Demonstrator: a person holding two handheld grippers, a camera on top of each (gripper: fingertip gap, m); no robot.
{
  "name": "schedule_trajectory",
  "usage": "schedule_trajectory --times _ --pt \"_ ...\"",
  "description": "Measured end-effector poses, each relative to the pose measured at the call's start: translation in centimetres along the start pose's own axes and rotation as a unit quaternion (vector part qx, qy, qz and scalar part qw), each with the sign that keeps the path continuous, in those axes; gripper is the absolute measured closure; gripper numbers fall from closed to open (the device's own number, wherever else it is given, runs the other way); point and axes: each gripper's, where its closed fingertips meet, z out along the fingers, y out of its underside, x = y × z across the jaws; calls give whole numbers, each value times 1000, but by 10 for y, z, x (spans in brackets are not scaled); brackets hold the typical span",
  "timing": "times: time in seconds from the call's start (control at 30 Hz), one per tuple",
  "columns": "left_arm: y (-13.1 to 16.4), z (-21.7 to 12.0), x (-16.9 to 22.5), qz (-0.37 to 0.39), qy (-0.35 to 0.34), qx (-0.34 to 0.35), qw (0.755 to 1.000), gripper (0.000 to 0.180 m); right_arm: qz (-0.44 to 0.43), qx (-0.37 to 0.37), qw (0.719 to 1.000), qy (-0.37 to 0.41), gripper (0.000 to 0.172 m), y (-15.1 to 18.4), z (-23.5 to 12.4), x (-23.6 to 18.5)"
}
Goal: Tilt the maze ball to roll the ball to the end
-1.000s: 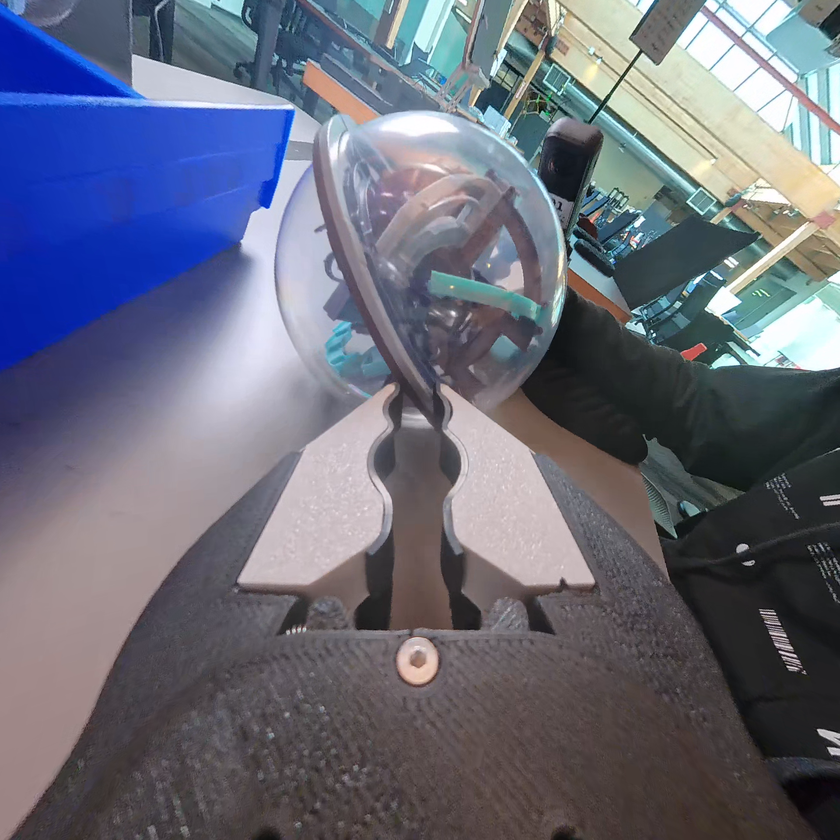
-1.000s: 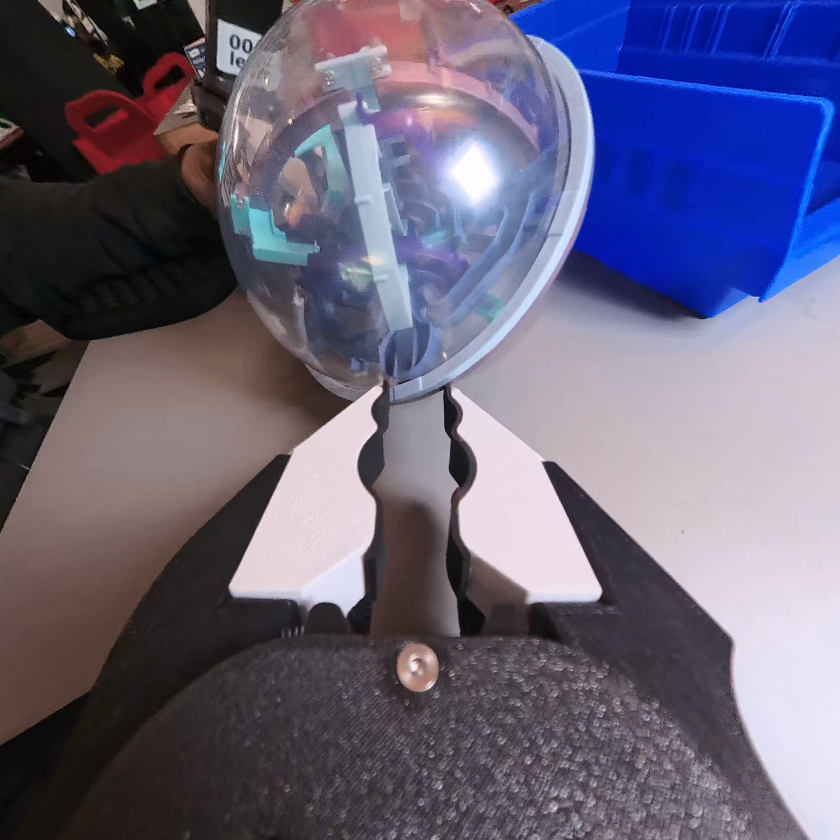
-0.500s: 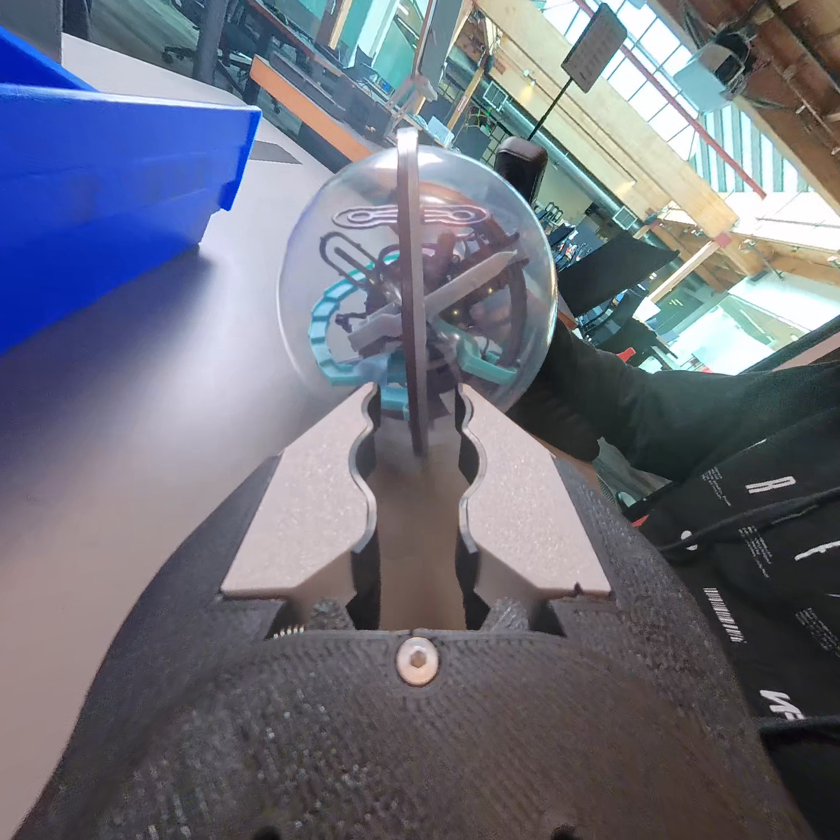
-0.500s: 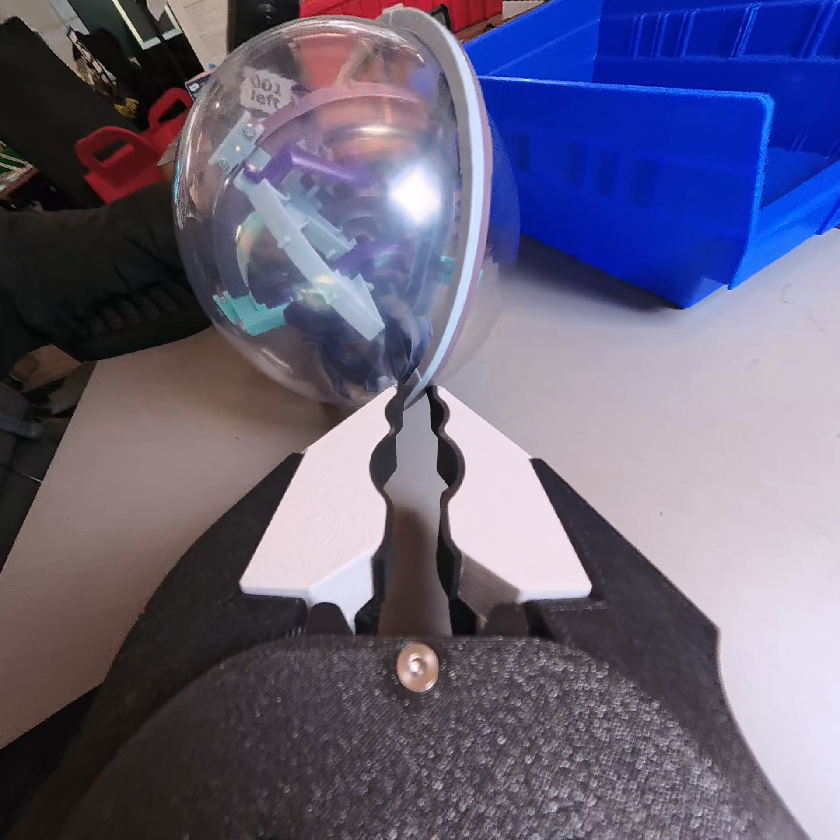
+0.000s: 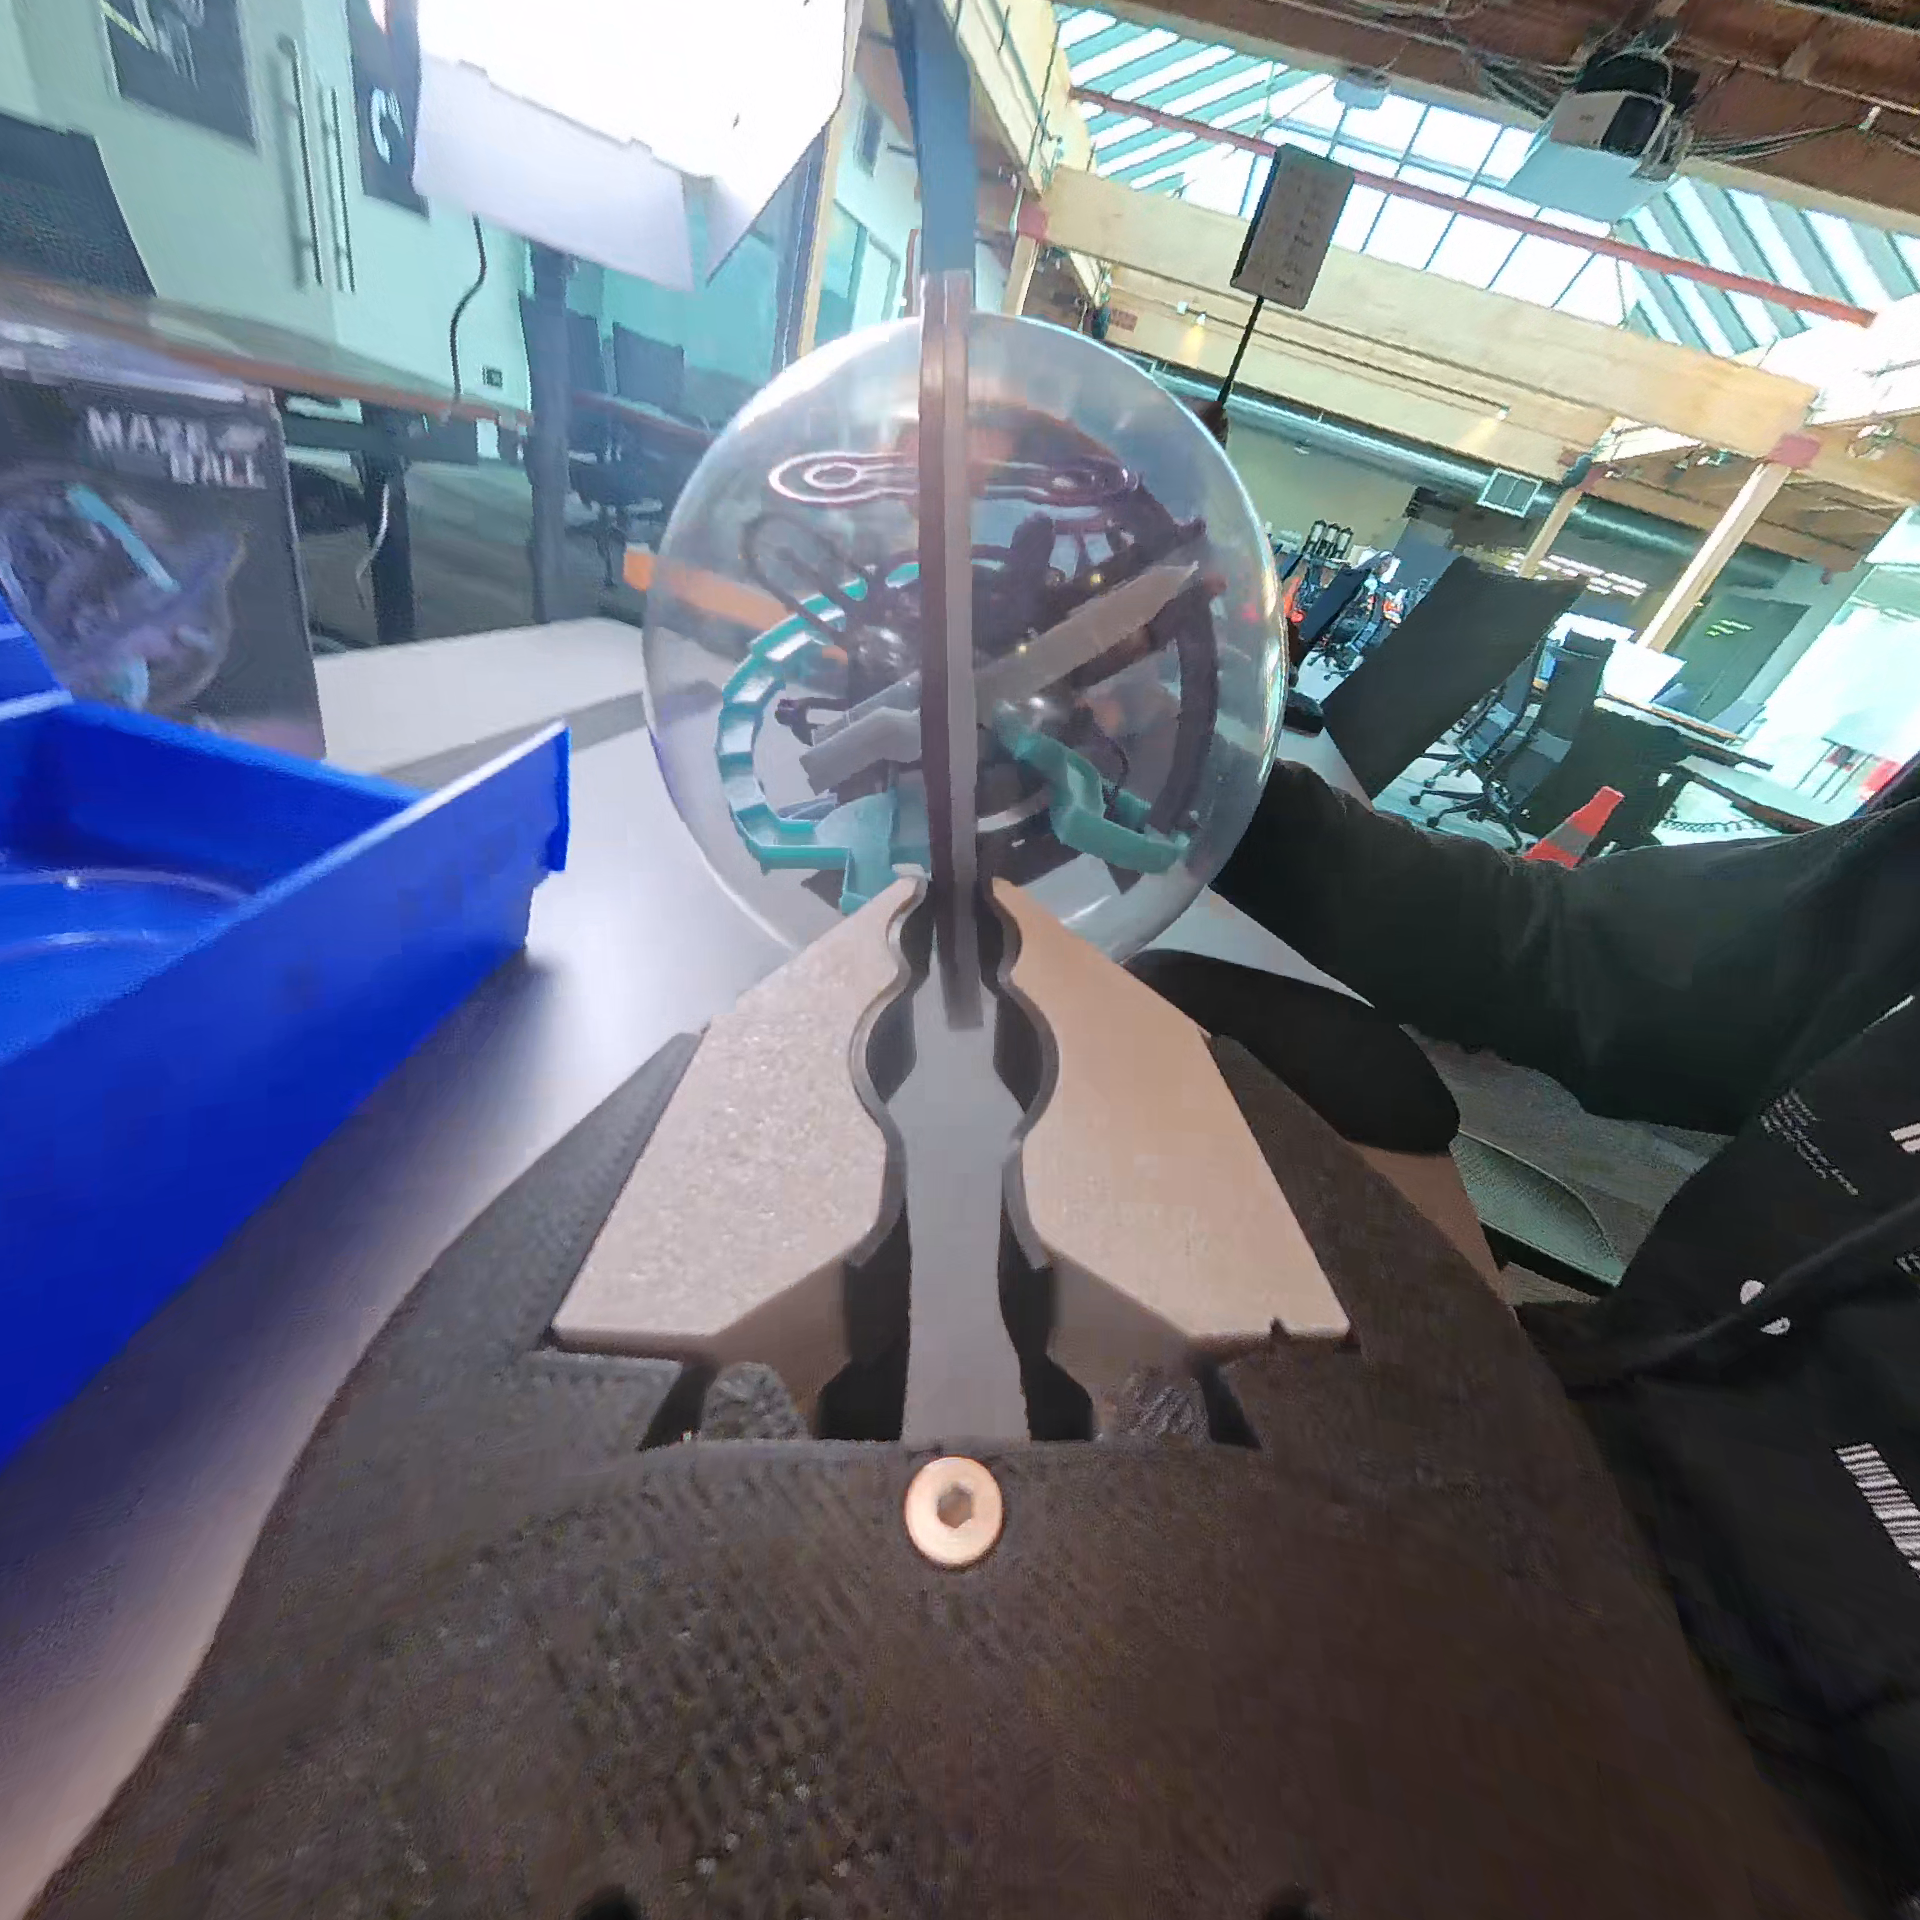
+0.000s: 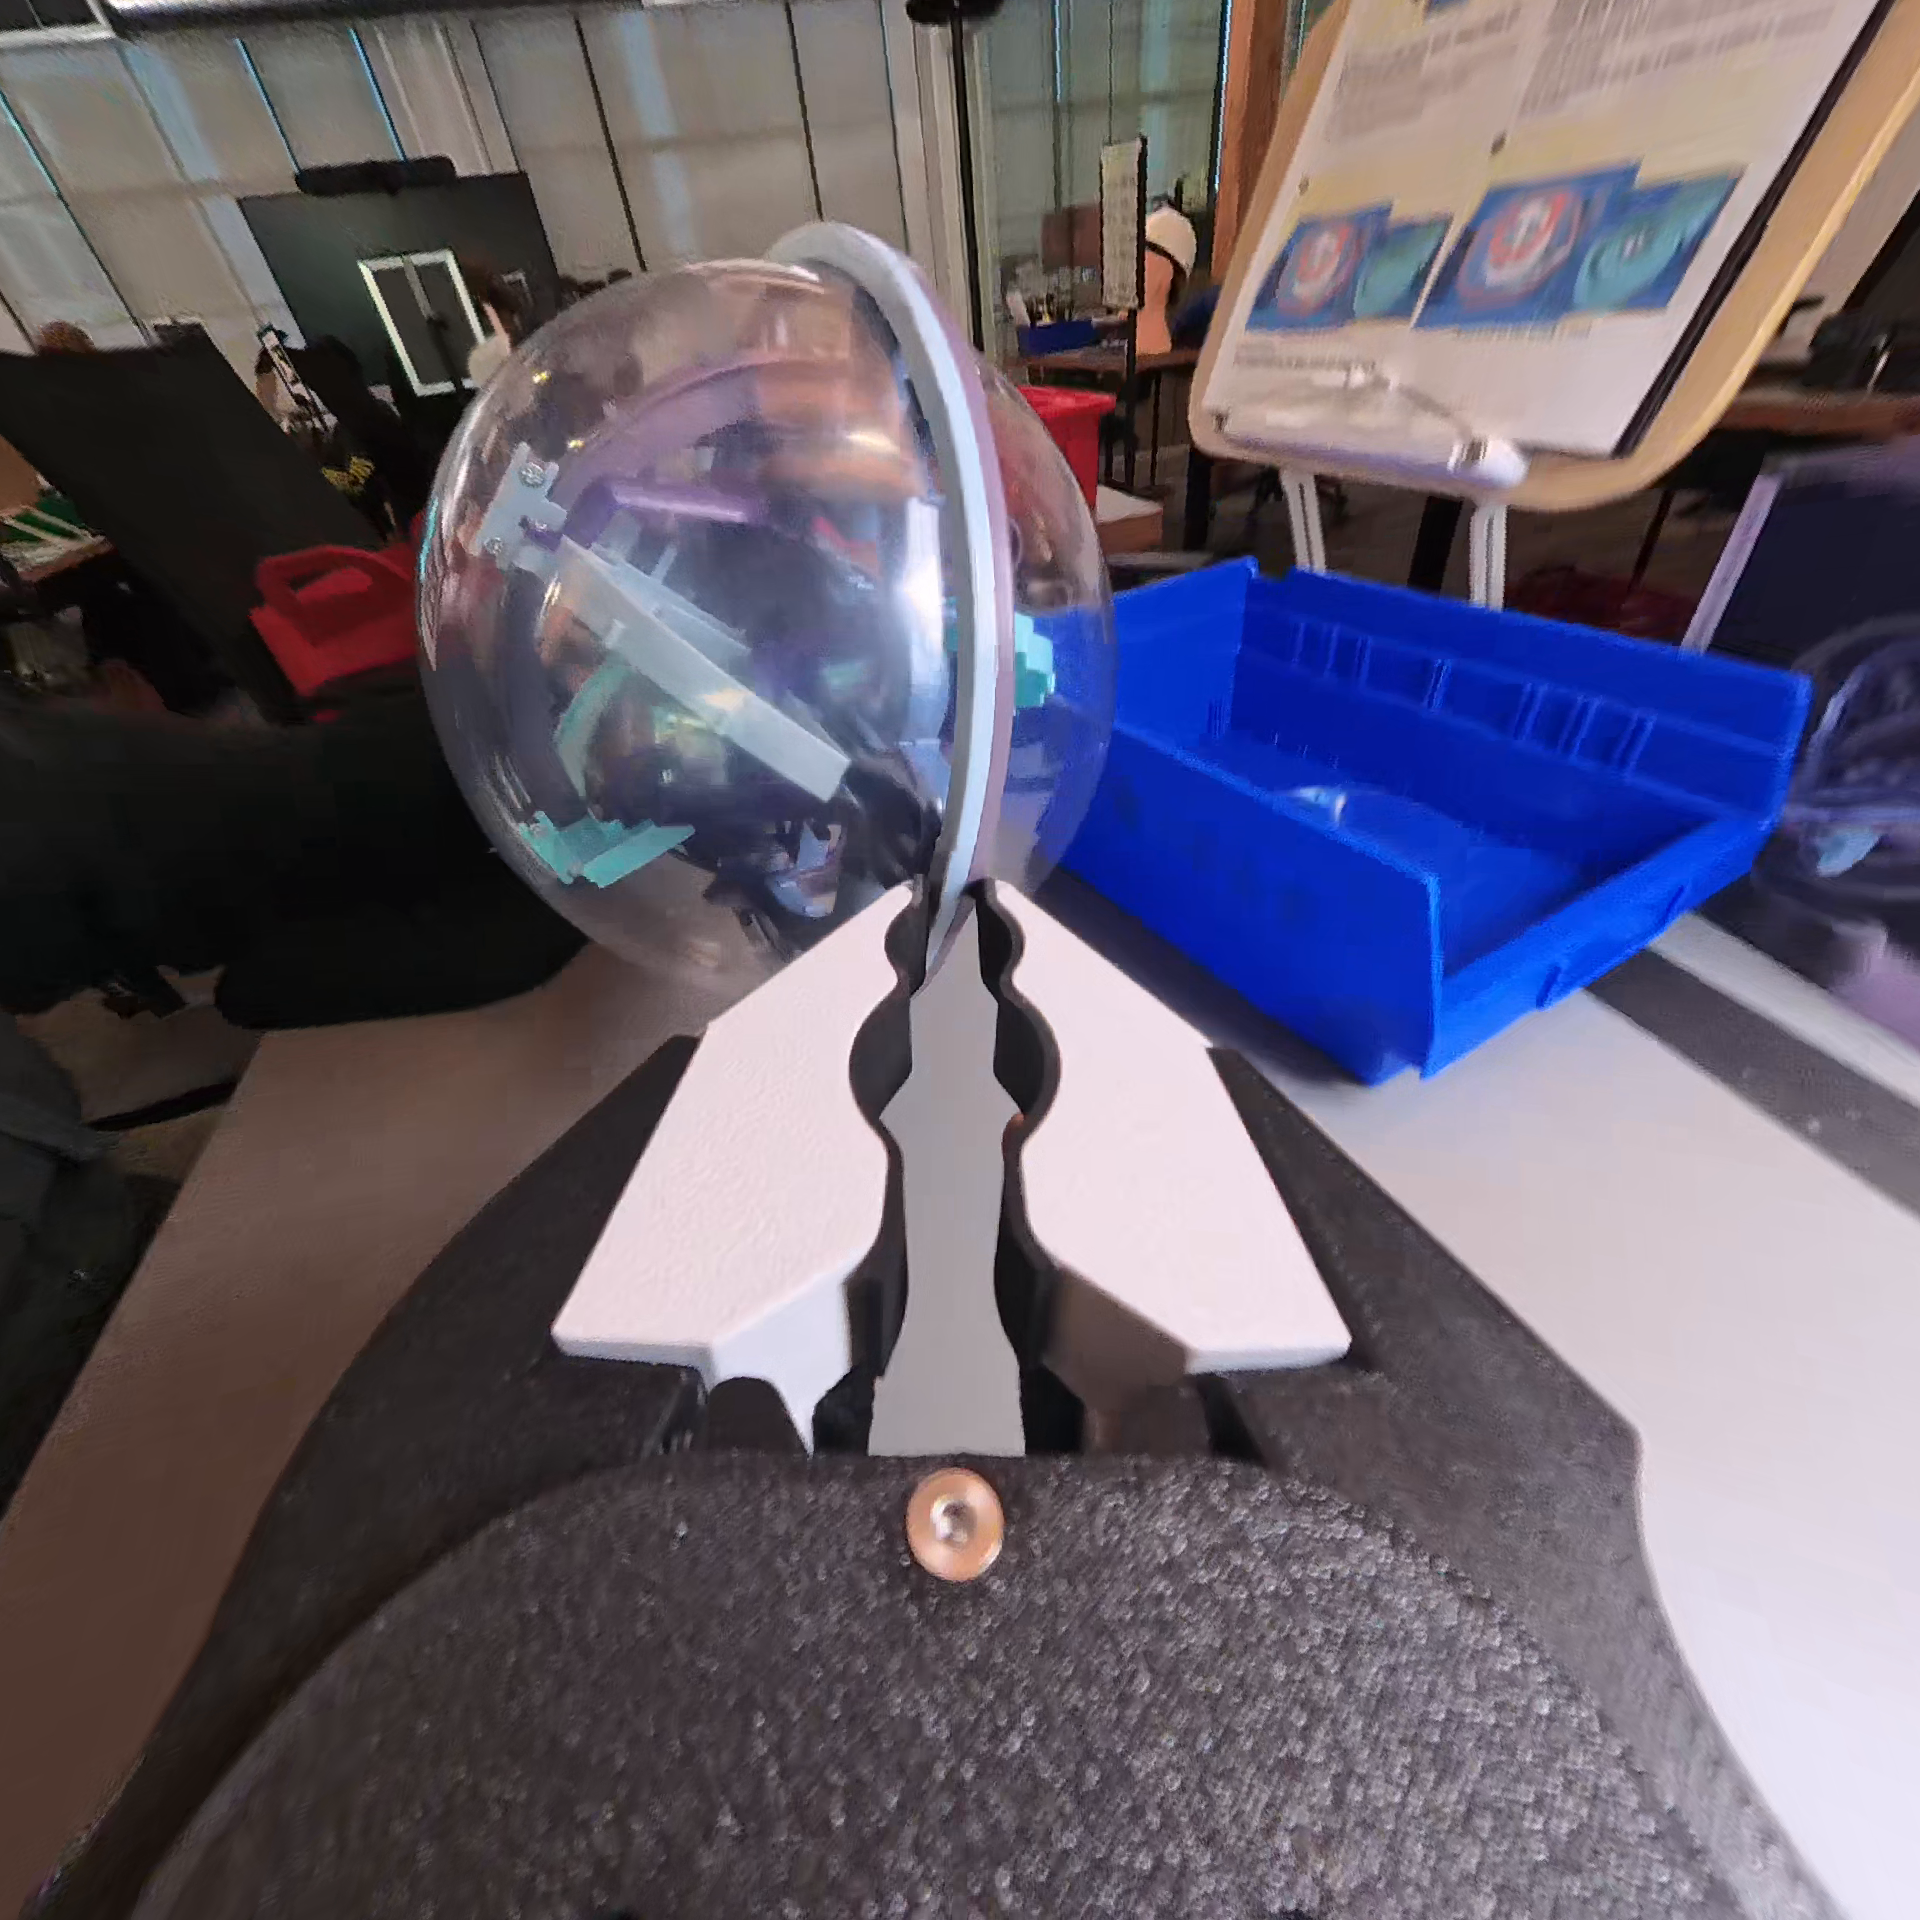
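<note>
Above the grey table (image 6: 1558,1299), both my grippers (image 5: 951,894) (image 6: 948,896) pinch the maze ball's (image 5: 831,623) rim, best tilted slowly.

The maze ball (image 5: 961,634) now sits higher above the bench (image 5: 468,686), its grey rim (image 5: 943,623) upright instead of tilted.

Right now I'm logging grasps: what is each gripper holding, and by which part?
Both the left gripper and right gripper pinch the maze ball by its thin equatorial rim.
</note>
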Motion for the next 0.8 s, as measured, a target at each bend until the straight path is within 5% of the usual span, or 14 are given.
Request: schedule_trajectory --times 0.47,0.8 --pt "-121 -11 72 126 31 119 984 175 -178 -14 984 27 166 -197 -16 -67" --pt "-182 -30 120 208 35 176 962 175 -255 11 965 53 168 -275 -22 -120"
